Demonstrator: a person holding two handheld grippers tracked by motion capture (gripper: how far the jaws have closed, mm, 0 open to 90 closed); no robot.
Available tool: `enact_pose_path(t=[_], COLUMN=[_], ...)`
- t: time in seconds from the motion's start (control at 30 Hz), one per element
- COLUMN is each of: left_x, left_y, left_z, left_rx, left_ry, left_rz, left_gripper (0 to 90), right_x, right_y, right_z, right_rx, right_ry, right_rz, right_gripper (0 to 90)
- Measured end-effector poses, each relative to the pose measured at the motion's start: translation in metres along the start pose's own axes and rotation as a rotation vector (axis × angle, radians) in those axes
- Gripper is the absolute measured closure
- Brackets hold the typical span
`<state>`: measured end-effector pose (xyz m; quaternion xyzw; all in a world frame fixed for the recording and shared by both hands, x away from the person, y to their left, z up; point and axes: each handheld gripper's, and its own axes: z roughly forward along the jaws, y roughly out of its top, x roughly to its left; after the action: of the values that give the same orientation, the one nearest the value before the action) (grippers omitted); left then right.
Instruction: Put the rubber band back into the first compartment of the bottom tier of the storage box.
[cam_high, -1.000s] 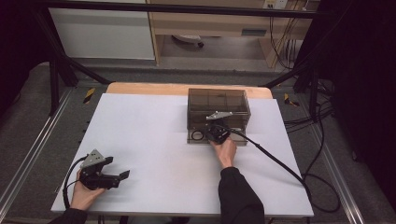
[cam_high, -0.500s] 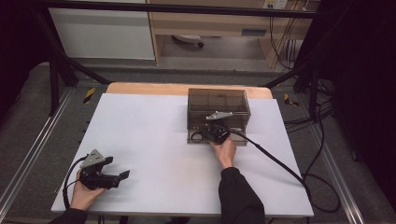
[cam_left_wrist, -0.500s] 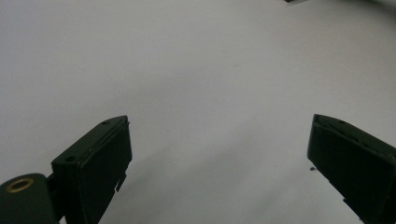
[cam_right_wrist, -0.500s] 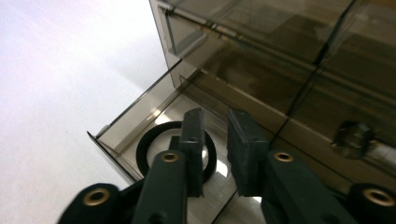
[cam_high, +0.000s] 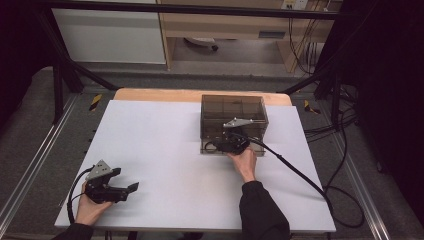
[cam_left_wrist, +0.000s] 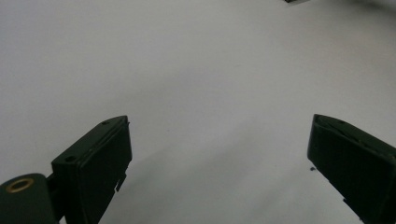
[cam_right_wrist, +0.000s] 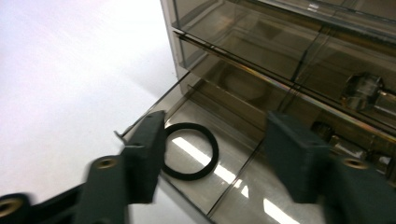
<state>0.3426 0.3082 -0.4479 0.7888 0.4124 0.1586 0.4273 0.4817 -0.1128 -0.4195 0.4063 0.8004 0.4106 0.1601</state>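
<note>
Right gripper (cam_right_wrist: 212, 154) jaws just opened, black ring (cam_right_wrist: 189, 150) released in pulled-out drawer (cam_right_wrist: 224, 186); left gripper (cam_left_wrist: 219, 158) open, empty. Risk judged: ring snagged during withdrawal.

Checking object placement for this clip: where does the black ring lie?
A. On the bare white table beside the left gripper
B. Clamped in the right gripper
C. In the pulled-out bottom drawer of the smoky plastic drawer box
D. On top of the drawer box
C: the black ring lies flat in the open bottom drawer, and the right gripper stands open above it.

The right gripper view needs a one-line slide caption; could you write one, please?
Right gripper, jaws just opened, above a black ring lying in the pulled-out bottom drawer of a smoky plastic cabinet.
</note>
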Motion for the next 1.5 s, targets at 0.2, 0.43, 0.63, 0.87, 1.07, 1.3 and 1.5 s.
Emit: enact_pose_path(t=[0.2, 0.43, 0.63, 0.87, 1.07, 1.3, 1.5], left_x=[0.000, -0.001, -0.001, -0.001, -0.001, -0.001, -0.001], left_y=[0.000, 0.000, 0.000, 0.000, 0.000, 0.000, 0.000], left_z=[0.000, 0.001, 0.001, 0.001, 0.001, 0.001, 0.001], left_rx=[0.001, 0.004, 0.003, 0.003, 0.006, 0.006, 0.005], left_ry=[-0.001, -0.001, 0.000, 0.000, 0.001, 0.000, 0.000], left_rz=[-0.001, -0.001, -0.002, -0.001, 0.000, 0.000, 0.000], left_gripper=[6.0, 6.0, 6.0, 6.0, 5.9, 5.9, 5.9], right_x=[0.005, 0.009, 0.011, 0.010, 0.006, 0.001, -0.003], right_y=[0.000, -0.002, -0.003, -0.009, -0.018, -0.030, -0.041], right_z=[-0.008, -0.015, -0.025, -0.039, -0.050, -0.062, -0.071], right_rx=[0.009, 0.025, 0.027, 0.013, 0.008, 0.000, -0.006], right_ry=[0.008, 0.017, 0.033, 0.039, 0.041, 0.060, 0.073], right_rz=[-0.002, -0.007, -0.018, -0.026, -0.022, -0.016, -0.005], right_gripper=[19.0, 5.8, 2.6, 1.9, 1.8, 1.2, 1.1])
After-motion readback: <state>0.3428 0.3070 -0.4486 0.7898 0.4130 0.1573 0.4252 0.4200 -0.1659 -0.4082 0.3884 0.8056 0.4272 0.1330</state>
